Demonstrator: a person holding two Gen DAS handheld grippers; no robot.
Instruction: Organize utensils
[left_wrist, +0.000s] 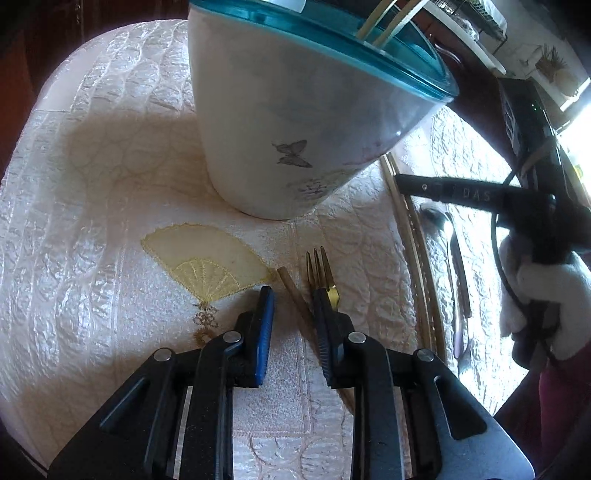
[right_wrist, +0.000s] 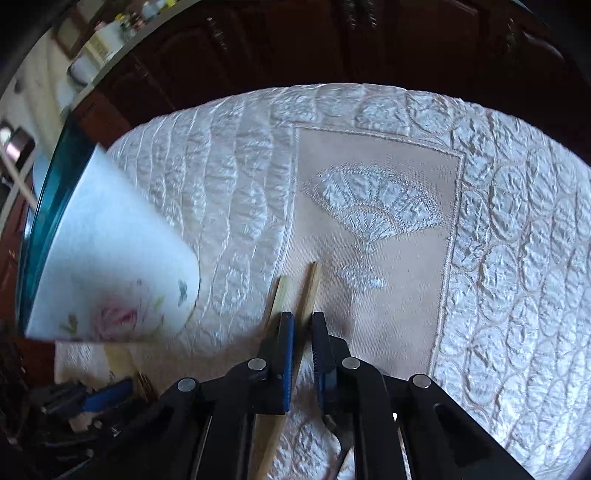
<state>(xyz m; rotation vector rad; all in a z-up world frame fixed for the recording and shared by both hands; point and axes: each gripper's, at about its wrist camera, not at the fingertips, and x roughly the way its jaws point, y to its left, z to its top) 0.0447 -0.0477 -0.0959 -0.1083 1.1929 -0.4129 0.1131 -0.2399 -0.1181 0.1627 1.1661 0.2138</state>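
Note:
A white flowered holder (left_wrist: 288, 122) with a teal rim stands on the quilted cloth, with chopsticks (left_wrist: 384, 18) sticking out of its top. My left gripper (left_wrist: 291, 295) is open, low over the cloth, with a wooden chopstick (left_wrist: 291, 288) lying between its fingers and a gold fork (left_wrist: 319, 269) under its right finger. My right gripper (right_wrist: 303, 321) stands nearly closed around one wooden chopstick (right_wrist: 312, 284); a second chopstick (right_wrist: 279, 295) lies just left of it. The holder also shows in the right wrist view (right_wrist: 110, 258) at the left. The right gripper shows in the left wrist view (left_wrist: 461, 192).
More chopsticks (left_wrist: 410, 240) and a dark-handled utensil (left_wrist: 458, 266) lie on the cloth to the right. An embroidered yellow fan (left_wrist: 207, 262) marks the cloth. Dark wooden cabinets (right_wrist: 295, 44) stand beyond the table's far edge.

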